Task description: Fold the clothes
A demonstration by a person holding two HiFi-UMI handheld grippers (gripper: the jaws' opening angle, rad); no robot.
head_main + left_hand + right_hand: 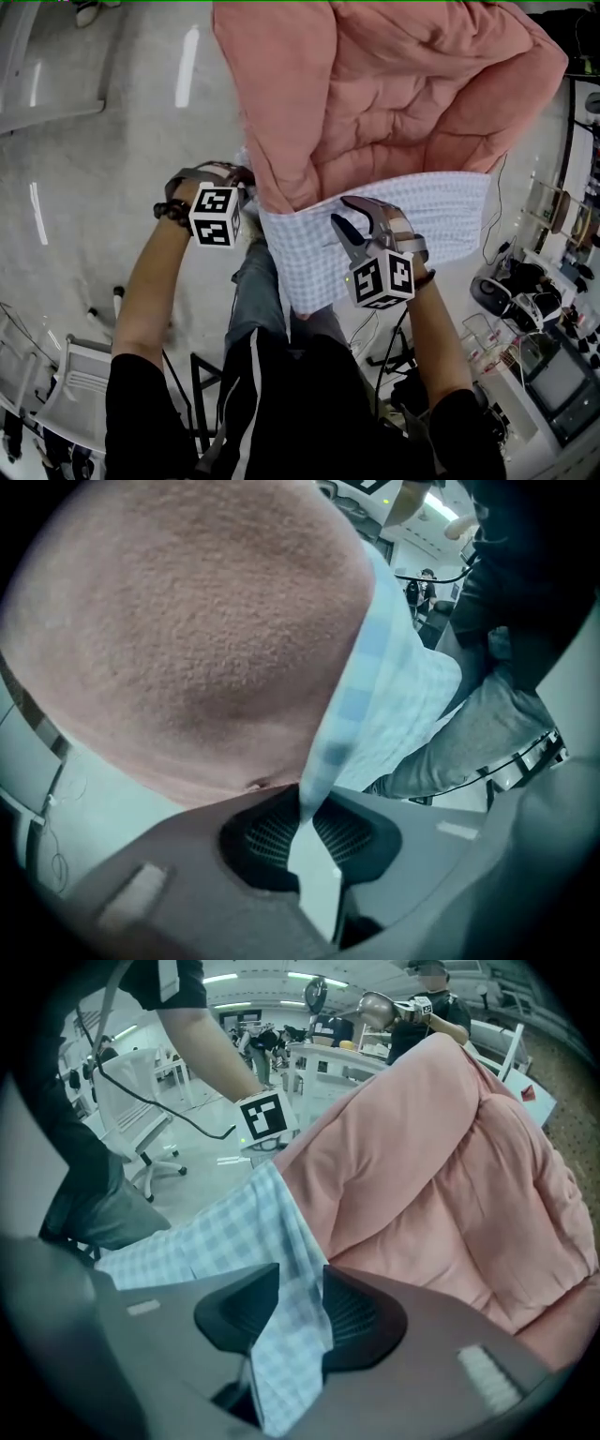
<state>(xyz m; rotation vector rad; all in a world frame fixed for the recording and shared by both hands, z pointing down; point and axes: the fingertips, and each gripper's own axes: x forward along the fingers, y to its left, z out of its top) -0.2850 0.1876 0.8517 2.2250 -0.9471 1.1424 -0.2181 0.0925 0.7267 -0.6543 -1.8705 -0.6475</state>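
- Shirt (375, 234), checked blue and white, is held up just in front of the person's legs (258, 291), stretched between the two grippers.
- Left gripper (246, 183) is clenched on one edge of it: in the left gripper view the pads (272, 832) pinch a thin fold of the cloth (375, 686).
- Right gripper (349, 230) grasps the other side. In its own view the fabric (234, 1232) runs down between the pads (361, 1312), which press on it from both sides.
- Just beyond, a pink quilt (375, 94) overlaps the shirt's far edge in the head view. Whether the shirt is tucked under it or only hangs before it I cannot tell.
- Farther off are pale floor (94, 169) and, at the right, cluttered desks (553, 356).
- Judged step: the shirt is gripped at two points and spread, but no fold is made yet.
- Next move likely calls for drawing the shirt clear of the quilt and keeping it taut and level. It can then be laid flat, or one held edge carried across to the other.
- Risk: the left pinch is thin and could slip under a hard pull.
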